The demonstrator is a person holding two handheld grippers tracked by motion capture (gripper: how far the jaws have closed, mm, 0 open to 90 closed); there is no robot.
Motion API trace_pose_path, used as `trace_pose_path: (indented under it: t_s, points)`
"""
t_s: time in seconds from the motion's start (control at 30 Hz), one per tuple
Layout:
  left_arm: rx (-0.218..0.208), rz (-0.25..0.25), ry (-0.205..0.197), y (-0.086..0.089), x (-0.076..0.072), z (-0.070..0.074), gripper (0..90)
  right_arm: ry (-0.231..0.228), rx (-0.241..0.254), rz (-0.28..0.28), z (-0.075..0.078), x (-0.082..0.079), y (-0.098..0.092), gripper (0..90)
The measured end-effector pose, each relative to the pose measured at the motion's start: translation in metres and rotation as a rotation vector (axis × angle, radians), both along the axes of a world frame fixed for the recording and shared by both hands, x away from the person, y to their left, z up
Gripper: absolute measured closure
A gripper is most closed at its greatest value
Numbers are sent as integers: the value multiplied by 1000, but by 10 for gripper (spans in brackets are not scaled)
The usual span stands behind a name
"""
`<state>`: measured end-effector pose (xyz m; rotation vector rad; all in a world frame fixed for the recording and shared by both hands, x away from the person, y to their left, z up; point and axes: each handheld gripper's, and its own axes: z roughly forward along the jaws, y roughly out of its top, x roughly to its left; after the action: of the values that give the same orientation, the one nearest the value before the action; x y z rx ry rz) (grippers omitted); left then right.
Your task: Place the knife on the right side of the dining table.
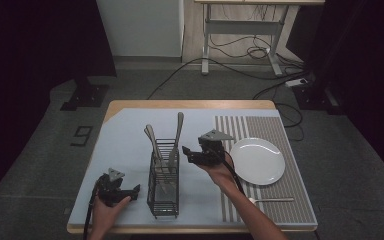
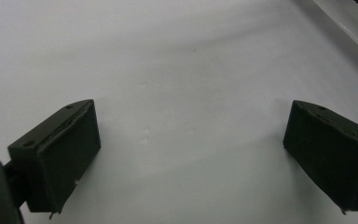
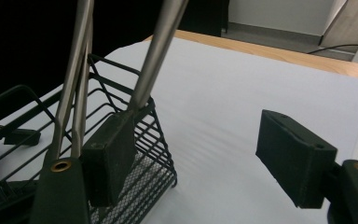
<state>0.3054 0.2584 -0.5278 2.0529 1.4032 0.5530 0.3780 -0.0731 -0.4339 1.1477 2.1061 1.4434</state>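
Left gripper point(image 1: 133, 192) rests low on the pale blue mat point(image 1: 125, 145), jaws spread wide and empty. Just beside it, to the right, stands the black wire cutlery caddy point(image 1: 163, 186) holding three upright steel utensils point(image 1: 176, 140). Right gripper point(image 1: 189, 154) hovers by the caddy's far rim, jaws parted around nothing. Farther right lies the round white plate point(image 1: 258, 160).

The wooden desk point(image 1: 190, 104) stands on a grey carpeted floor point(image 1: 40, 150). Beyond its far edge a white wall panel point(image 1: 140, 27) rises, and to that panel's right stands a second table point(image 1: 242, 25) with a pale metal frame, black cables point(image 1: 240, 50) looping beneath it. Both sides are dark.
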Motion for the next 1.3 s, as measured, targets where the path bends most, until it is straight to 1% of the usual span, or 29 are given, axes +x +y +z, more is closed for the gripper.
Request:
trace_pose_path:
  t_s: [0.23, 0.47, 0.73, 0.87, 1.03, 1.23, 1.3]
  points:
    - [0, 0, 0, 0, 0, 0, 32, -8, 3, 18, 7, 7, 9, 298]
    - [-1, 0, -2, 0, 0, 0, 32, -7, 14, 18, 15, 15, 13, 309]
    - [-2, 1, -2, 0, 0, 0, 32, 5, 17, 26, 16, 23, 20, 316]
    - [-2, 1, -2, 0, 0, 0, 32, 18, 24, 30, 16, 31, 24, 350]
    - [-1, 0, -1, 0, 0, 0, 32, 10, 29, 37, 18, 34, 28, 369]
    - [-2, 1, -1, 0, 0, 0, 32, 14, 23, 41, 17, 40, 34, 388]
    - [-1, 1, -3, 0, 0, 0, 32, 16, 29, 52, 16, 43, 36, 418]
